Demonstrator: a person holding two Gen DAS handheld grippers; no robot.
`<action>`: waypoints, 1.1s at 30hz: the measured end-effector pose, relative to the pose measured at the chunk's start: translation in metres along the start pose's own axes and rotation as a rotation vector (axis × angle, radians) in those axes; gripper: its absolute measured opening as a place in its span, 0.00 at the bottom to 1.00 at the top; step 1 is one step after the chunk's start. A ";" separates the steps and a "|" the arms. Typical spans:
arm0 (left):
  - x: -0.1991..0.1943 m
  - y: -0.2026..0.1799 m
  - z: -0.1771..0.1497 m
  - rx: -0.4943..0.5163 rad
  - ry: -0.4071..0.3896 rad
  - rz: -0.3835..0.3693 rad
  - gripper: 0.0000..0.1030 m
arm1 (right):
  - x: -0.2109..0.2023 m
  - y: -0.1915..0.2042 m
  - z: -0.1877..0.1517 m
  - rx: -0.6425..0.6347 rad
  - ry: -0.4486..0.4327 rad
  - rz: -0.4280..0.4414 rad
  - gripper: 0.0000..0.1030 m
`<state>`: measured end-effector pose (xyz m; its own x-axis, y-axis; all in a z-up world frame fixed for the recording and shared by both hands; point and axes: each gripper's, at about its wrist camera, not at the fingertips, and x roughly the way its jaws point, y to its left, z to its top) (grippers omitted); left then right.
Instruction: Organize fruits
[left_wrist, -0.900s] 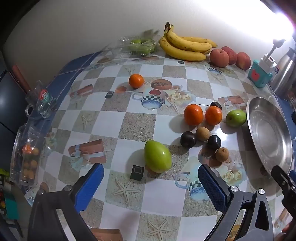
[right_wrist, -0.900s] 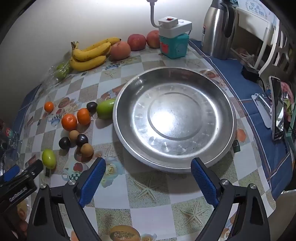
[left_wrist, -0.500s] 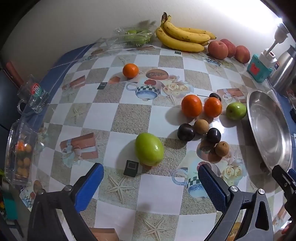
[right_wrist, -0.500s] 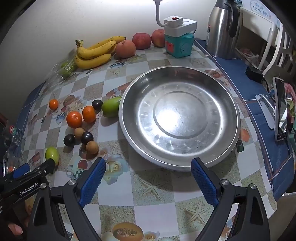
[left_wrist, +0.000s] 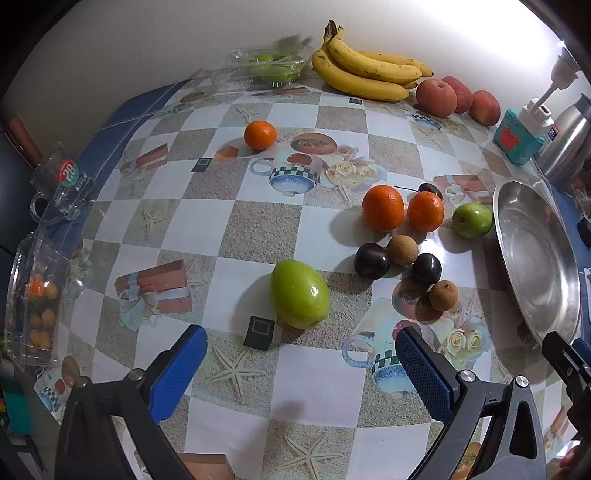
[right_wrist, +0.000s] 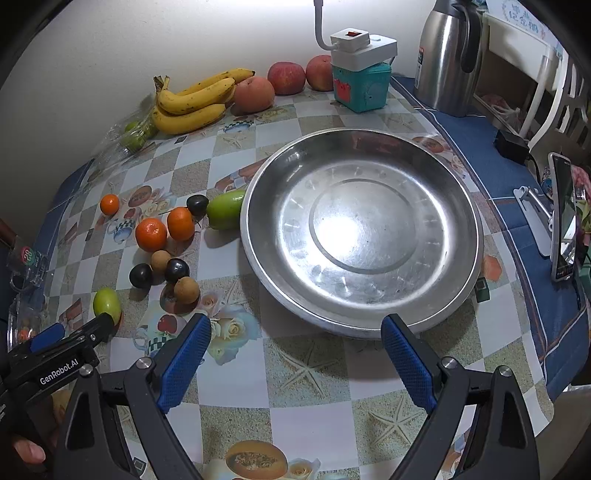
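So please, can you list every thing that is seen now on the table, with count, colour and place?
bananas: one bunch, yellow, far edge by wall
apples: three, red, right of bananas
oranges: three, orange, two mid-table, one alone farther left
green fruits: two, one before left gripper, one beside pan
dark fruits: three, mid-table cluster
brown fruits: two, same cluster
pan: one, steel, empty, right side
flask: one, steel, far right
left gripper: open, blue pads
right gripper: open, before pan
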<state>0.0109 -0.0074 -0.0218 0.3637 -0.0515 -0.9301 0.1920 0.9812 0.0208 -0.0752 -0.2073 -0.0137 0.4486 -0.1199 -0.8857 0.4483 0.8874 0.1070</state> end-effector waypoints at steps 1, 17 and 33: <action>0.000 0.000 0.000 0.001 0.001 -0.001 1.00 | 0.000 0.000 0.000 0.000 0.000 0.001 0.91; 0.003 0.002 -0.001 0.003 0.012 -0.010 1.00 | -0.001 0.000 0.000 -0.003 -0.001 0.004 0.91; 0.004 0.001 -0.003 0.004 0.014 -0.008 1.00 | 0.000 0.000 0.000 -0.003 -0.001 0.003 0.91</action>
<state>0.0101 -0.0065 -0.0265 0.3494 -0.0567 -0.9352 0.1984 0.9800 0.0147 -0.0753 -0.2071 -0.0136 0.4512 -0.1175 -0.8846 0.4448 0.8890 0.1087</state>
